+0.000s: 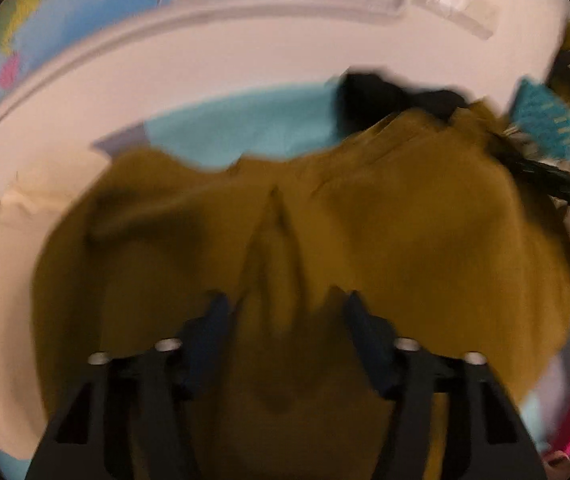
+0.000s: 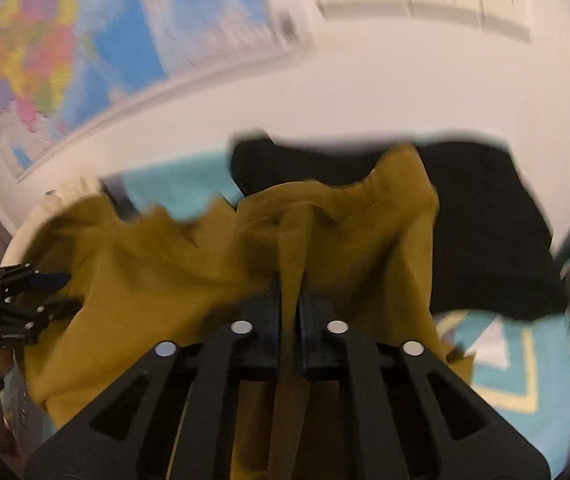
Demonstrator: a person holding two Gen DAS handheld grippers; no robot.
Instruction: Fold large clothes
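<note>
Two tongs work one mustard-yellow cloth garment (image 2: pixel 325 240): the right tongs (image 2: pixel 289 300) pinch a ridge of it, the left tongs (image 1: pixel 283 312) gape apart over it. It lies beside a black cloth (image 2: pixel 485 232) on a turquoise sheet (image 1: pixel 245 124).
</note>
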